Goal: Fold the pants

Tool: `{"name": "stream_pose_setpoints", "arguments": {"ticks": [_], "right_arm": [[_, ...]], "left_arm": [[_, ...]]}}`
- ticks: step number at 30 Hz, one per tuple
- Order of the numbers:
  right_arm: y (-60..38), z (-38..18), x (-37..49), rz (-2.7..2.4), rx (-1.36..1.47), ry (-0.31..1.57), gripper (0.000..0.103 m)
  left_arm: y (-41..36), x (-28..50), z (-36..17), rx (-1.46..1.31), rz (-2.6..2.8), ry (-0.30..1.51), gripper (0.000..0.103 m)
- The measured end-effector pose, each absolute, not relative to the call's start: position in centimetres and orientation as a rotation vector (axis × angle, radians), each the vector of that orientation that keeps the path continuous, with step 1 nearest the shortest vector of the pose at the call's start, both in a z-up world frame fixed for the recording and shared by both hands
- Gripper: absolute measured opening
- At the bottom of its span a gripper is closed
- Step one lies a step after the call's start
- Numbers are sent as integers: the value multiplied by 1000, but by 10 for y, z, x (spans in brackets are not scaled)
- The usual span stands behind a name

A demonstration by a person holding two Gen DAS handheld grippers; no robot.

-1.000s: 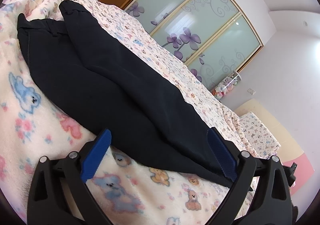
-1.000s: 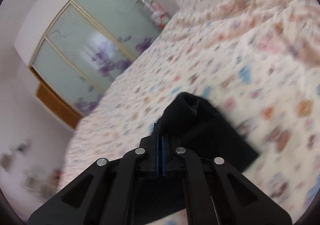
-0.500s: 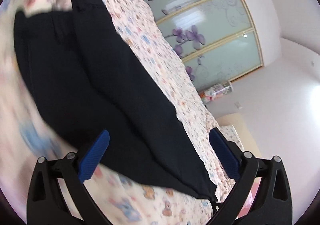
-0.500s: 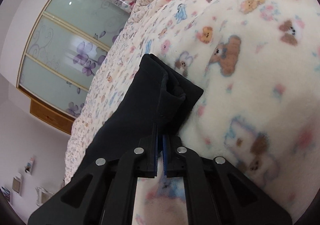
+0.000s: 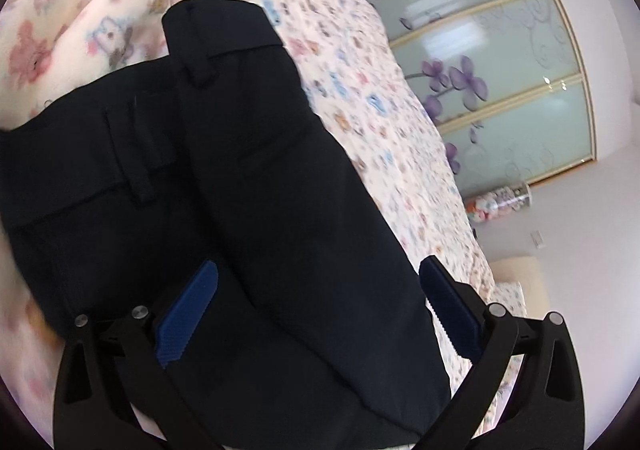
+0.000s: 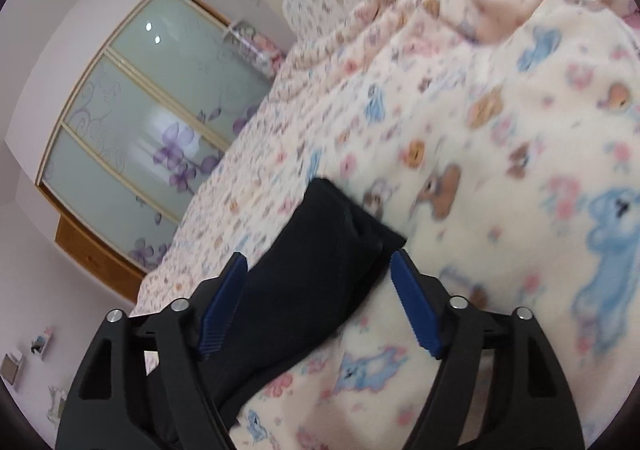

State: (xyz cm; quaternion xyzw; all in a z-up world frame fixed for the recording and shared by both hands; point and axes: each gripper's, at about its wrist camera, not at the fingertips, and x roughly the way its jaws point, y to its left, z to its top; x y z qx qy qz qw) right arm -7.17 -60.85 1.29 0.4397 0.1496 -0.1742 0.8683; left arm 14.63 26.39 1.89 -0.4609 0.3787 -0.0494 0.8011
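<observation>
Pants [image 5: 260, 210] lie lengthwise-doubled on the bed [image 6: 500, 170]; both grippers' fingers [image 5: 188, 314] [image 6: 416, 306] gape, released. Best pinch each end squarely, keeping edges aligned.

The pants [image 5: 256, 210] run past the lower edge behind my left gripper [image 5: 320, 306], so their end is hidden. The blanket [image 6: 500, 154] print is blurred near my right gripper [image 6: 318, 304].
</observation>
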Motion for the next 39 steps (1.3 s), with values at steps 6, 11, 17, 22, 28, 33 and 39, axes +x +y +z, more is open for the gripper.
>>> {"name": "stream_pose_setpoints", "arguments": {"ticks": [6, 11, 17, 22, 28, 33, 39], "right_arm": [[-612, 10, -68, -348, 935, 330, 77], [-607, 11, -63, -332, 918, 337, 78], [-601, 15, -59, -323, 884, 337, 78], [-597, 19, -61, -317, 862, 318, 78], [-592, 28, -69, -296, 838, 271, 78], [-585, 37, -73, -246, 827, 252, 84], [-544, 64, -67, -31, 721, 281, 93]], "left_arm": [[268, 161, 17, -940, -50, 775, 93], [273, 164, 11, -912, -6, 783, 49], [278, 144, 23, -900, 11, 708, 11], [267, 114, 62, -840, -18, 613, 8], [263, 52, 86, -817, -53, 542, 8], [276, 44, 15, -858, 81, 660, 11], [262, 41, 5, -818, 93, 576, 39]]}}
